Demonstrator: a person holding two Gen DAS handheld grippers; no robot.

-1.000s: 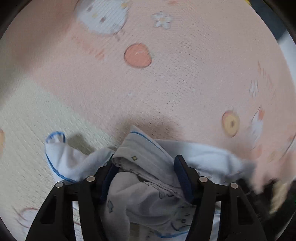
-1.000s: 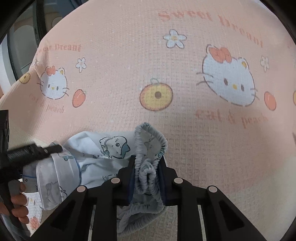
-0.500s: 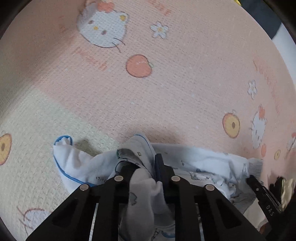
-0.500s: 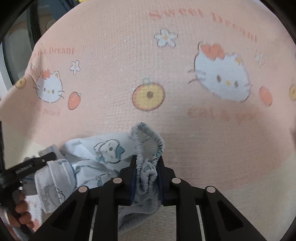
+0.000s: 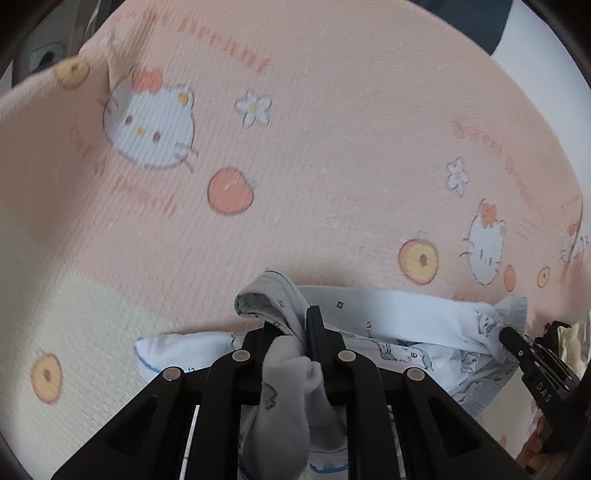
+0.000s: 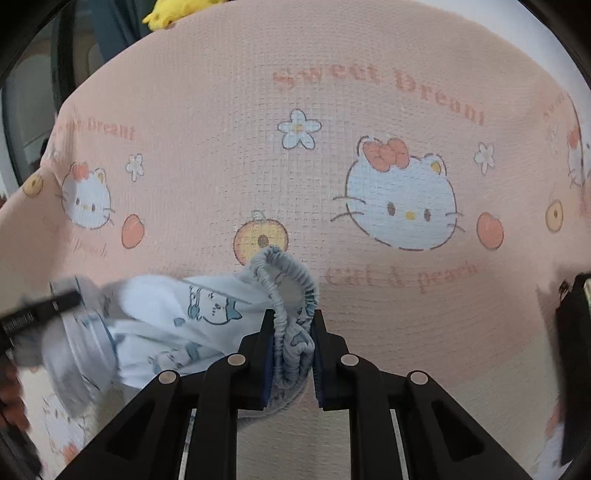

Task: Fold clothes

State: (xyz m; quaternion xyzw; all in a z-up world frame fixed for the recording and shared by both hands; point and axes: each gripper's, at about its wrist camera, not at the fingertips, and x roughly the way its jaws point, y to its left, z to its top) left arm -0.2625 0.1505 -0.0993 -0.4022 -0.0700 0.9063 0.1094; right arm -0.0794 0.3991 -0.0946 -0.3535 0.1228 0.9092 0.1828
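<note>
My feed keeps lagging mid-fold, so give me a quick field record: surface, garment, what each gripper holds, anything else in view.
surface: pink blanket with cat and peach print
garment: pale blue printed garment, bunched, stretched between both grippers
left gripper: shut on a fold of the garment
right gripper: shut on the garment's elastic band
garment state: not yet folded flat
other: yellow object past the blanket's far edge, unclear what
</note>
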